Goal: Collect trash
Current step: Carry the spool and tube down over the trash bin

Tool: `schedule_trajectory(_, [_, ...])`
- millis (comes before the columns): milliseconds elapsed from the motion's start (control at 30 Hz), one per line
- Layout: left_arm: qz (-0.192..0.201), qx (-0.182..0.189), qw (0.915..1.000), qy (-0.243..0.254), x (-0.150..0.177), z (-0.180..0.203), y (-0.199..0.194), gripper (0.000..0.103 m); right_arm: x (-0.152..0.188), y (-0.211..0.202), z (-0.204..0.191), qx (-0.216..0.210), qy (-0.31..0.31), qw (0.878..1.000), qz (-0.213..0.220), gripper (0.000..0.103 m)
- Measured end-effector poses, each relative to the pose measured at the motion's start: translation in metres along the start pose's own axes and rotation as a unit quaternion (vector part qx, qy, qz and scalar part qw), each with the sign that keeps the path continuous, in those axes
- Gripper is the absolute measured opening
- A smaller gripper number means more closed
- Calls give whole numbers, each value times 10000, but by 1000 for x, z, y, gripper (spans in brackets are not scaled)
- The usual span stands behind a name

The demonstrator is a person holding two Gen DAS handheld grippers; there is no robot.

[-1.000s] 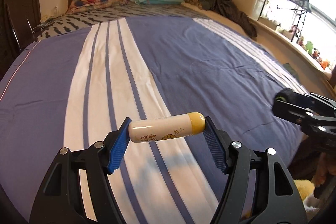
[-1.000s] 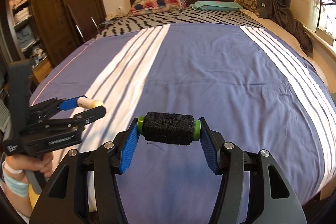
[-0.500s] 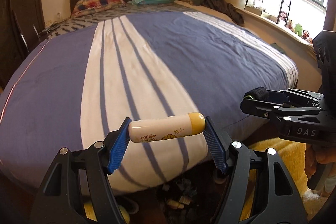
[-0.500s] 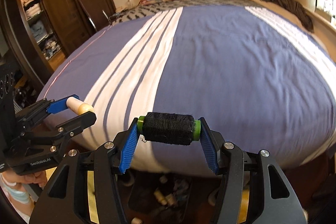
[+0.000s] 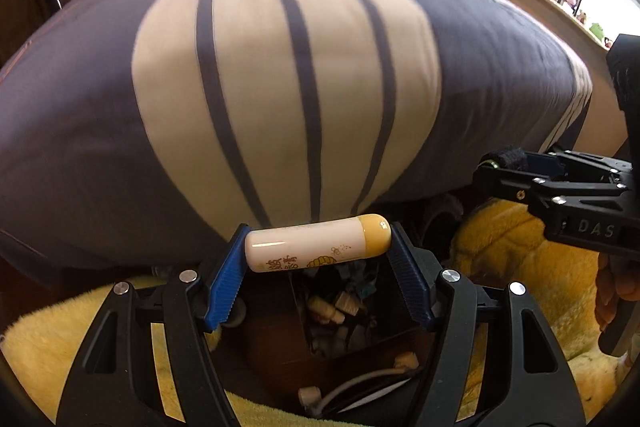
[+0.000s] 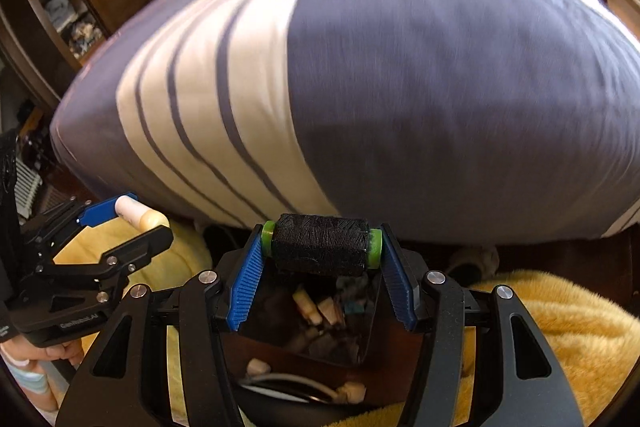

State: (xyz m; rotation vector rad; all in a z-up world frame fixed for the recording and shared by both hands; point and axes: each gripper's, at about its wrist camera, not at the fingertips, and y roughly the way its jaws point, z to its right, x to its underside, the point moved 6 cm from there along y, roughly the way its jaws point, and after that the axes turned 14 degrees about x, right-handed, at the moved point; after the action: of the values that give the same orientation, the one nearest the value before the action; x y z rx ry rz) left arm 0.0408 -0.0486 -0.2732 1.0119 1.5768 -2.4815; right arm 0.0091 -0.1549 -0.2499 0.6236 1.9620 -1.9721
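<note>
A cream tube with a yellow cap [image 5: 317, 242] is lying crosswise between the blue fingers [image 5: 225, 282] of the left gripper [image 5: 318, 279], which are pressing on its two ends low in the centre of the left wrist frame. In the right wrist frame a spool of black thread [image 6: 321, 243] with green end discs is sitting the same way, clamped end to end by the right gripper [image 6: 321, 277], also low and central. Directly beneath both held things, at the bottom centre of each frame, a dark brown bin [image 5: 344, 355] is standing open, holding small pale scraps and a white cord (its contents are too blurred to name further). A fluffy yellow blanket [image 6: 560, 331] is spreading around the bin, filling the lower corners. Above it, a bed with a blue and white striped cover [image 5: 280, 75] is filling the middle and upper part of both frames. The right gripper is showing at the right edge of the left wrist frame, and the left gripper, with its tube, is showing at the lower left of the right wrist frame, a hand [image 6: 44, 357] gripping its handle.
</note>
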Motion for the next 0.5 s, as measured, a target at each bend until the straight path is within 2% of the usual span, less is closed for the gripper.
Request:
schedule_trajectory(267, [-666,21,9977,-138,39,-10,53,65,28,46,-12,-16,-194,9979,-624,57])
schedule_trajectory(400, [-1153,127,9931,-171,60,-10,84,65,41,69,-14,26,-234,9951,-965,57])
schedule_trajectory(500, [-1366,174,9902,-230,67,-13,97,65,52,84,-16,60,-240,9924,-1205,57])
